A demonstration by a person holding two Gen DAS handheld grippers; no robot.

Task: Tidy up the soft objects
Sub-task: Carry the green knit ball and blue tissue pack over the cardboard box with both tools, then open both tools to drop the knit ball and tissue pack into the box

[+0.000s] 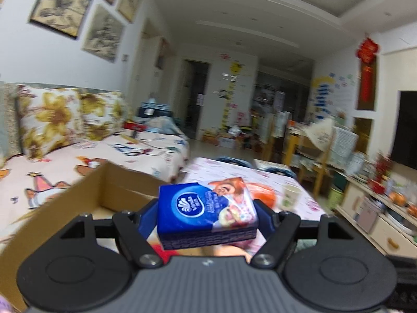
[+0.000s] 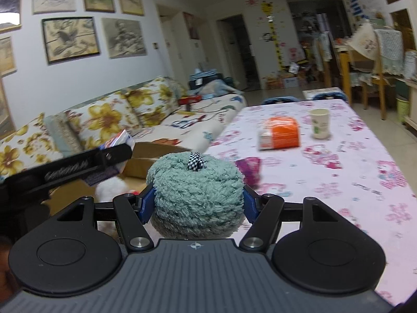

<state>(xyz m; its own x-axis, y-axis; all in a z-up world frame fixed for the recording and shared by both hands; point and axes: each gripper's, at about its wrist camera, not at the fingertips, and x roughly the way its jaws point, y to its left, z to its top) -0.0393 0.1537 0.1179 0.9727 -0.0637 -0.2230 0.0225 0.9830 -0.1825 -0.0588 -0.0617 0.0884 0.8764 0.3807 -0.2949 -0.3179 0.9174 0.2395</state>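
My left gripper is shut on a blue tissue pack, held in the air over the near edge of an open cardboard box. In the right wrist view my right gripper is shut on a rolled teal fluffy towel with a checked loop on top. To its left the left gripper's black body carries the tissue pack above the box. Something white and fluffy lies inside the box.
A table with a pink flowered cloth carries an orange pack, a paper cup and a purple soft item. A sofa with flowered cushions runs along the left wall. Chairs and shelves stand at the far right.
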